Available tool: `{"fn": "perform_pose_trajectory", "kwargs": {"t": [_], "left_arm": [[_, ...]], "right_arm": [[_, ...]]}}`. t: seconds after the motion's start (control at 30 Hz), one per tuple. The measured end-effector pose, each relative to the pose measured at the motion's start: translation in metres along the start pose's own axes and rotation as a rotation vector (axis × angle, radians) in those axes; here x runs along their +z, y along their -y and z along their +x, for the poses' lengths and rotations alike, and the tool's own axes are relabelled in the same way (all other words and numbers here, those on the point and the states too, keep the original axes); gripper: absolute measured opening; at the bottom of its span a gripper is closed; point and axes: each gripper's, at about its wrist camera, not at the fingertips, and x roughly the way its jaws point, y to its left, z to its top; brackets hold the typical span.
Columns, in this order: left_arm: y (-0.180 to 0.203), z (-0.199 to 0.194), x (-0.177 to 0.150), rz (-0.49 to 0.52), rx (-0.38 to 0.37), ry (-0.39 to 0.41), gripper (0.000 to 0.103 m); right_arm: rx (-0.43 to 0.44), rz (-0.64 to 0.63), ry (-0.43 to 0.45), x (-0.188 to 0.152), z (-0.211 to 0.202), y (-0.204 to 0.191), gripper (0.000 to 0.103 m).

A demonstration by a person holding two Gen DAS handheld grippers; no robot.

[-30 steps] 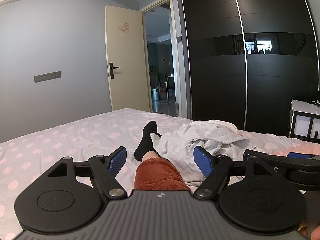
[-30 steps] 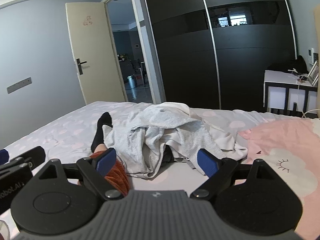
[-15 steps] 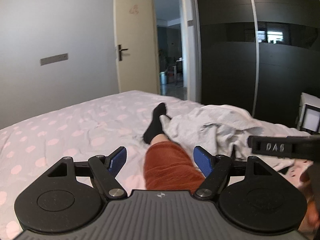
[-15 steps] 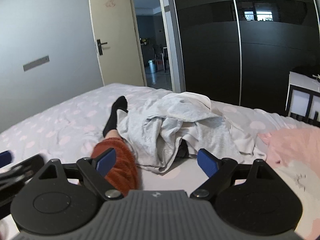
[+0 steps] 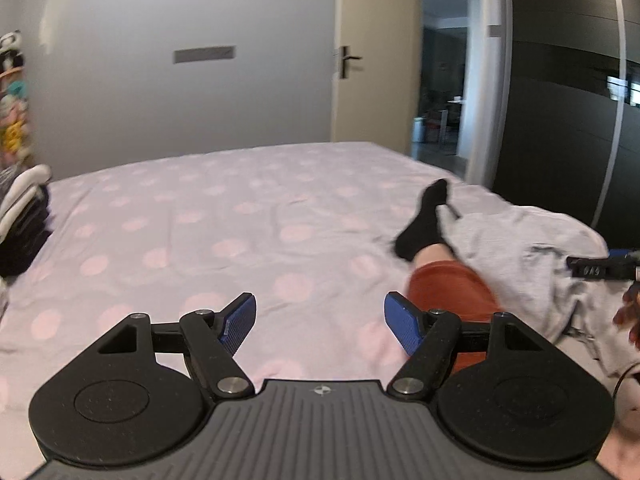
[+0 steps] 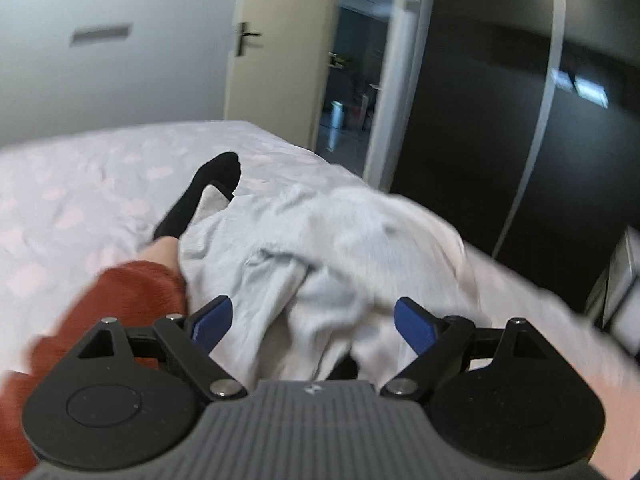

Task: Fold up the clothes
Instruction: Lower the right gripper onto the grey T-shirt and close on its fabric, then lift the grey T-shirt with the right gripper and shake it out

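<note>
— Pink-dotted bed (image 5: 240, 216) fills the room; where are the clothes?
— Grey clothes (image 6: 328, 248) lie heaped on it beside a leg in a black sock (image 6: 200, 196).
— The claws?
— Left claw (image 5: 320, 316) and right claw (image 6: 312, 320) both gape, holding nothing.

Black tongs (image 5: 320, 320) with blue pads (image 5: 402, 328), silver screws, seemingly rust-orange trousers (image 5: 452, 292)

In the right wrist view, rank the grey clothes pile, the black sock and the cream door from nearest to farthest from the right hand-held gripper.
1. Crumpled light grey clothes pile: just ahead of the open right hand-held gripper, between its fingers.
2. Black sock on the foot: beyond the pile, to the left, on the bed.
3. Cream door with dark handle: past the bed, upper left.
</note>
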Motion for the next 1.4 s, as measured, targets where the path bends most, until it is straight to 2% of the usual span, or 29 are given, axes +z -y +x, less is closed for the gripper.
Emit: {"fn": "perform_pose_trajectory", "kwargs": {"t": [0.13, 0.2, 0.3, 0.4, 0.47, 0.5, 0.57, 0.6, 0.8, 0.97, 1.27, 1.4], "left_arm": [[-0.024, 0.007, -0.004, -0.049, 0.061, -0.02, 0.084], [-0.033, 0.011, -0.005, -0.071, 0.079, -0.031, 0.083], [-0.044, 0.017, -0.007, -0.094, 0.098, -0.045, 0.082], [-0.051, 0.021, -0.009, -0.107, 0.112, -0.057, 0.082], [-0.056, 0.023, -0.011, -0.116, 0.121, -0.066, 0.081], [-0.058, 0.025, -0.011, -0.12, 0.125, -0.07, 0.081], [-0.063, 0.027, -0.013, -0.128, 0.134, -0.078, 0.08], [-0.065, 0.029, -0.013, -0.133, 0.139, -0.082, 0.08], [-0.082, 0.028, -0.014, -0.173, 0.169, -0.086, 0.079], [-0.095, 0.015, -0.013, -0.177, 0.233, -0.075, 0.077], [-0.137, -0.029, -0.001, -0.235, 0.371, -0.013, 0.076], [-0.158, -0.052, 0.004, -0.278, 0.425, 0.025, 0.076]], "right_arm": [[-0.036, 0.016, -0.032, 0.018, 0.053, 0.004, 0.088], [-0.074, 0.032, -0.058, 0.025, 0.078, 0.006, 0.083], [-0.066, 0.076, -0.11, 0.034, 0.105, 0.008, 0.071], [-0.072, 0.084, -0.133, 0.044, 0.122, 0.004, 0.059], [-0.08, 0.072, -0.14, 0.052, 0.129, -0.002, 0.034], [-0.081, 0.061, -0.147, 0.056, 0.131, -0.006, 0.024], [-0.089, 0.038, -0.162, 0.064, 0.135, -0.014, 0.013], [-0.099, 0.025, -0.153, 0.068, 0.134, -0.018, 0.012], [-0.153, -0.053, 0.001, 0.116, 0.103, -0.028, 0.01], [-0.13, -0.104, 0.155, 0.171, 0.056, -0.043, 0.009], [0.119, -0.229, 0.474, 0.254, -0.078, -0.14, 0.009], [0.274, -0.256, 0.63, 0.282, -0.152, -0.184, 0.009]]}}
